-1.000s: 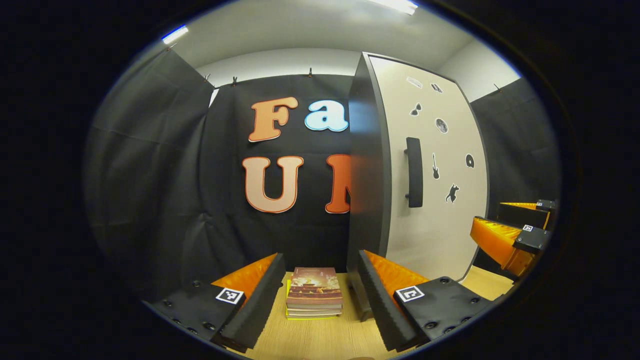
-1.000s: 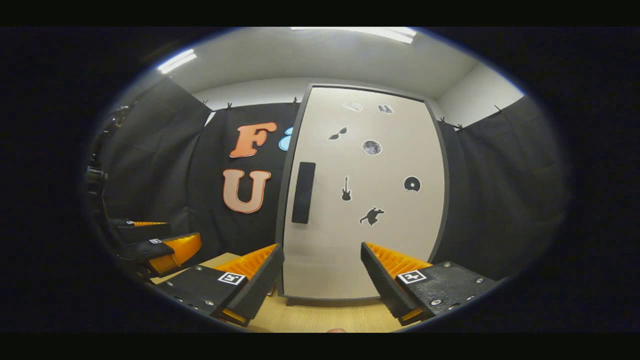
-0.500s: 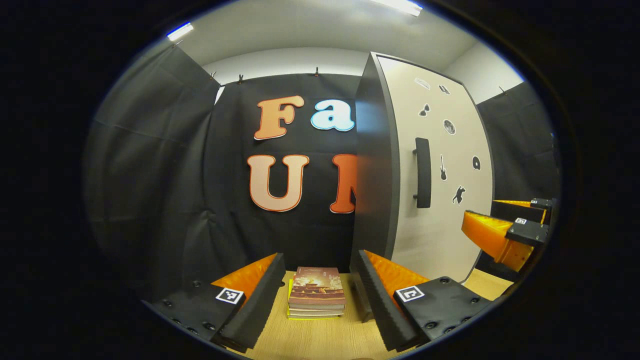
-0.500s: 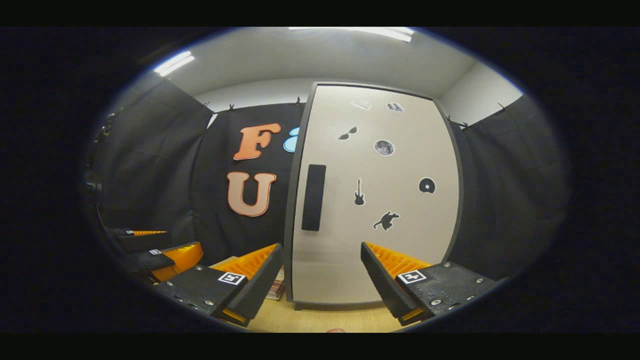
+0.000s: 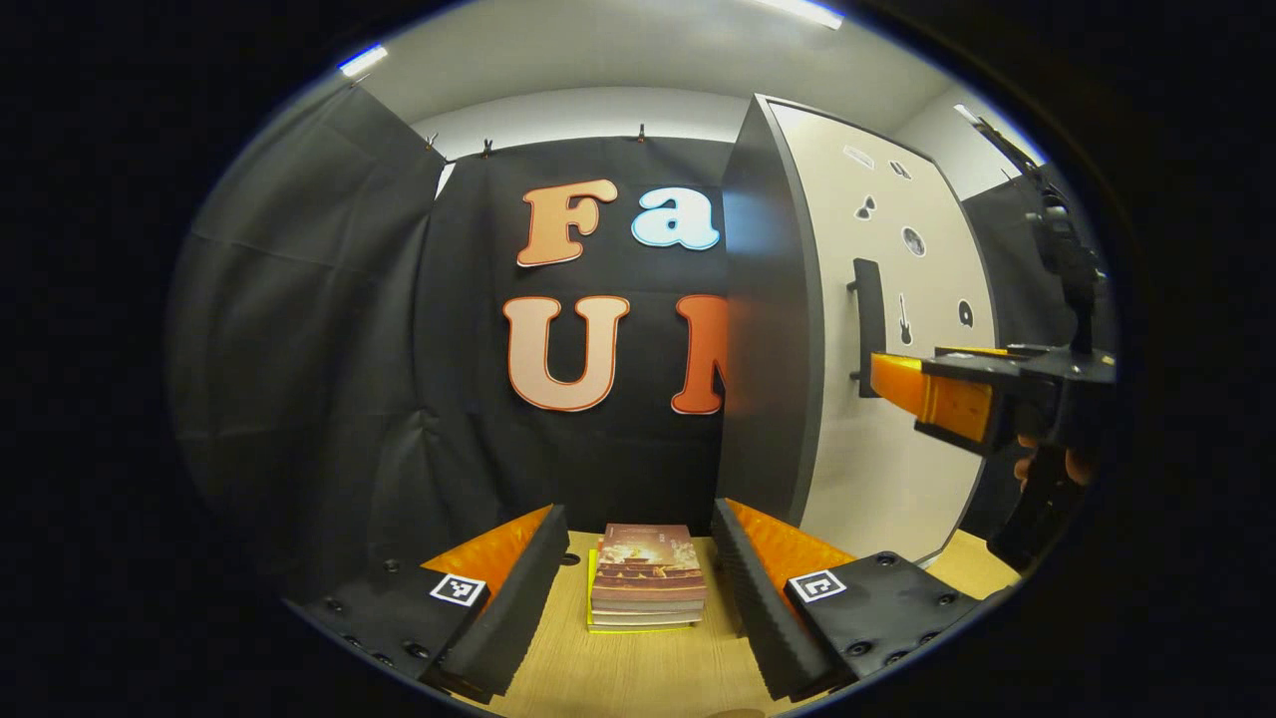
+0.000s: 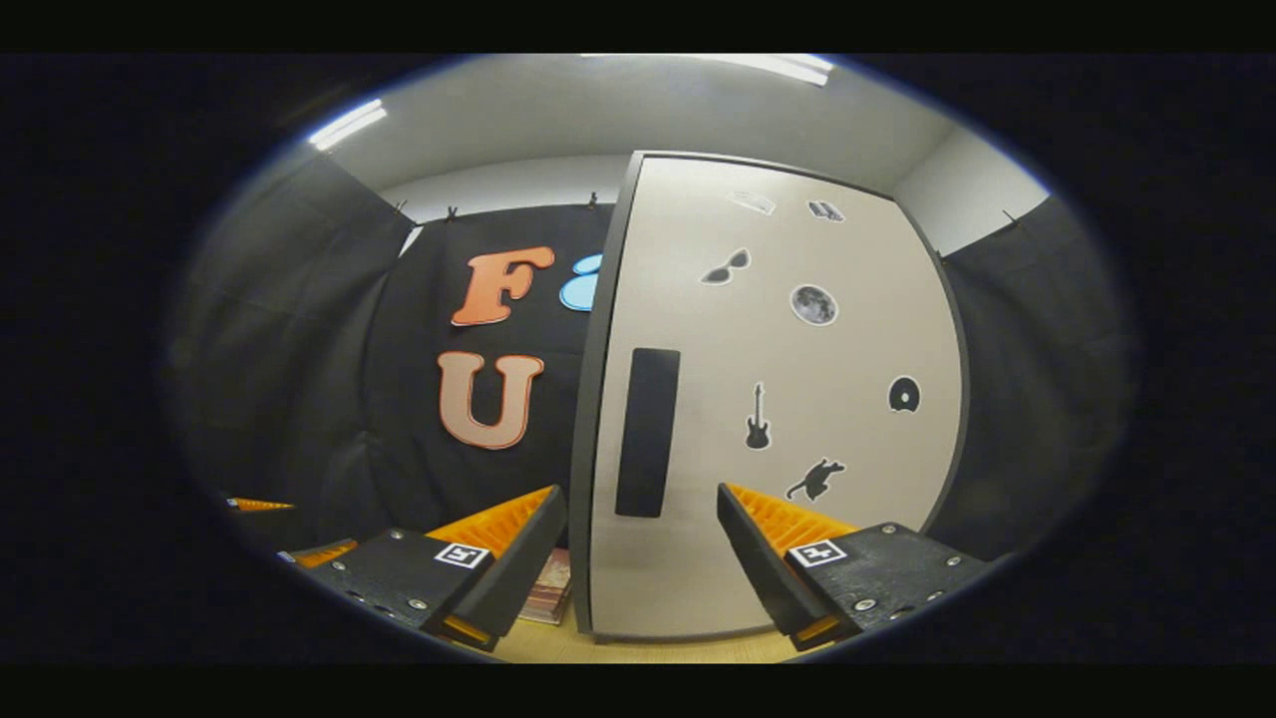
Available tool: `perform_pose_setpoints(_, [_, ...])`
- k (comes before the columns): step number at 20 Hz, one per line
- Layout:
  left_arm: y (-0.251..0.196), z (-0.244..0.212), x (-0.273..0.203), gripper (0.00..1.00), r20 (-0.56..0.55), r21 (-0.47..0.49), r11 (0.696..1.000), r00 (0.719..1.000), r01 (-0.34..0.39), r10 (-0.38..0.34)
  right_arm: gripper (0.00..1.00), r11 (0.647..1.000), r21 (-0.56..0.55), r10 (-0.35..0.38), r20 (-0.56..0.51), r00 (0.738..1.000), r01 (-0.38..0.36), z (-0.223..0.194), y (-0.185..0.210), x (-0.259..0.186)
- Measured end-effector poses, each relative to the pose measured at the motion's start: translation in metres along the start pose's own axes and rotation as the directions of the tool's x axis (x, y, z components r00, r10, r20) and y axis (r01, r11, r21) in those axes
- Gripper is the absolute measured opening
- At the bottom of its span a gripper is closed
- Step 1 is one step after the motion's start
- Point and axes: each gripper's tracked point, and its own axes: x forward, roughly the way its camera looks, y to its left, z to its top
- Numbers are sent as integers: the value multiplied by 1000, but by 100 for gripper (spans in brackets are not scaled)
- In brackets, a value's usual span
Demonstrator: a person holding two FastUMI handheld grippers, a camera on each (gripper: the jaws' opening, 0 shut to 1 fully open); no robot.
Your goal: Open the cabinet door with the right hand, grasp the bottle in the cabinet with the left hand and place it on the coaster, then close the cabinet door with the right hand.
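With its jaws apart, the right gripper (image 6: 640, 543) faces the closed cabinet door (image 6: 778, 399) at frame centre and should straddle the upright handle (image 6: 647, 431) squarely before pulling, while the left gripper (image 5: 635, 558) waits, jaws apart, over the books (image 5: 646, 573).

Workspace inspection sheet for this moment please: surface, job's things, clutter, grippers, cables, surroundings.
Surface: light wood tabletop.
Job's things: cabinet door shut, its dark handle untouched; bottle and coaster nothing seen.
Clutter: stack of books left of the cabinet.
Grippers: left gripper open, holding nothing, low over the table; right gripper open, facing the handle, not yet on it.
Cables: nothing seen.
Surroundings: black cloth wall, ceiling lights.
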Motion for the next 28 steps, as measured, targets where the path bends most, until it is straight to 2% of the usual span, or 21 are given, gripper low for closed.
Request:
perform_pose_setpoints(3, [9,-3,7,96,-4,-2,1000,1000,-4,4,93,1000,24,-16,-6,1000,16,1,1,19])
perform_pose_setpoints(4, [12,-3,10,96,-4,-1,1000,1000,-4,4,89,999,33,-17,-8,1000,18,1,1,26])
perform_pose_setpoints(8, [17,-12,21,96,-18,12,1000,1000,10,-10,85,999,46,-23,-13,1000,23,2,2,49])
perform_pose_setpoints(13, [20,-15,34,95,-29,14,999,998,52,-51,57,996,71,-56,-13,998,57,2,1,62])
perform_pose_setpoints(14, [20,-15,35,95,-33,11,998,998,62,-62,45,994,83,-67,-16,998,68,2,-1,63])
perform_pose_setpoints(15, [21,-17,37,95,-38,9,997,997,74,-73,39,993,97,-72,-15,997,73,2,-1,63])
perform_pose_setpoints(18, [23,-21,41,95,-48,5,995,994,98,-98,31,988,131,-78,-22,997,81,1,0,61])
perform_pose_setpoints(19, [24,-22,42,95,-50,5,995,994,100,-100,24,987,134,-81,-25,996,84,1,-1,61])
perform_pose_setpoints(20, [25,-22,41,95,-52,5,995,994,97,-96,25,987,133,-83,-27,996,86,1,-1,60])
perform_pose_setpoints(21, [26,-23,42,96,-53,3,995,994,95,-95,19,987,132,-85,-26,996,88,2,-2,60])
perform_pose_setpoints(22, [26,-22,41,95,-54,-1,996,994,94,-94,25,988,131,-85,-27,996,88,2,-2,59])
perform_pose_setpoints(23, [24,-24,41,95,-57,-3,995,994,95,-95,24,988,132,-83,-26,996,86,2,-2,56])
perform_pose_setpoints(24, [22,-25,40,95,-62,-3,995,993,96,-96,19,987,136,-80,-23,996,83,3,-2,54])
perform_pose_setpoints(27, [13,-22,28,95,-68,-5,996,994,86,-86,19,989,132,-69,-15,997,71,5,-4,42])
perform_pose_setpoints(28, [8,-22,17,95,-68,-8,997,995,79,-79,14,989,137,-63,-9,998,63,6,-5,36])
